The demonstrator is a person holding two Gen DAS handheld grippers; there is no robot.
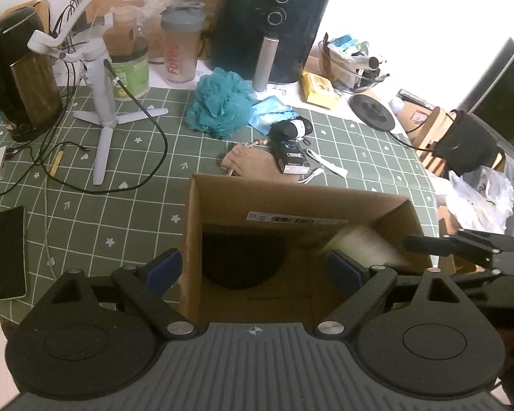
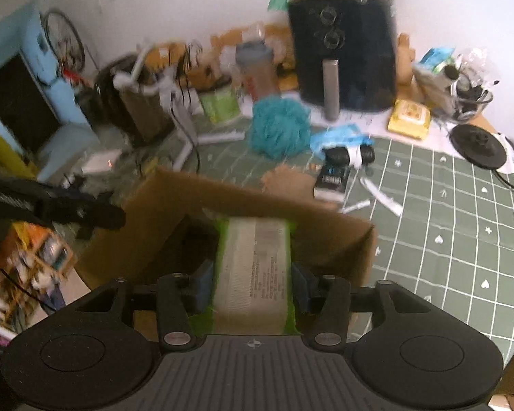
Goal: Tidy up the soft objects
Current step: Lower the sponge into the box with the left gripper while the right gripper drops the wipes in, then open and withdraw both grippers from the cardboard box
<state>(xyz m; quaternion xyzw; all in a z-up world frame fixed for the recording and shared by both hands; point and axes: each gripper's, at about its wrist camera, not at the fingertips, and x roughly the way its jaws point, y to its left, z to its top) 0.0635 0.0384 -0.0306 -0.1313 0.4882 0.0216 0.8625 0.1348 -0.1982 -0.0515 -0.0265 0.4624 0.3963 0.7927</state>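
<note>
Green-edged soft pack (image 2: 253,274): sitting between the right gripper's pads over the open cardboard box (image 2: 339,239), its printed white face turned up; the picture is blurred, so the print is unreadable.
Right gripper (image 2: 252,286): jaws standing partly apart, a slim gap showing on each side of the pack, pads not pressing it.
Left gripper (image 1: 253,270): jaws spread wide, holding nothing, one blue pad (image 1: 164,267) hanging outside the box's left wall, the other inside.
Cardboard box (image 1: 291,202): standing open on the green checked tablecloth (image 1: 120,212); a dark round thing (image 1: 243,260) lying on its floor, and the pale pack (image 1: 363,243) showing blurred at its right side.
Teal bath pouf (image 1: 219,102): lying on the cloth beyond the box, near the black air fryer (image 1: 270,24).
Beige pouch (image 1: 253,164): lying just behind the box's far wall, touching a small black carton (image 1: 293,161).
Phone (image 1: 10,251): lying flat near the table's left edge.
</note>
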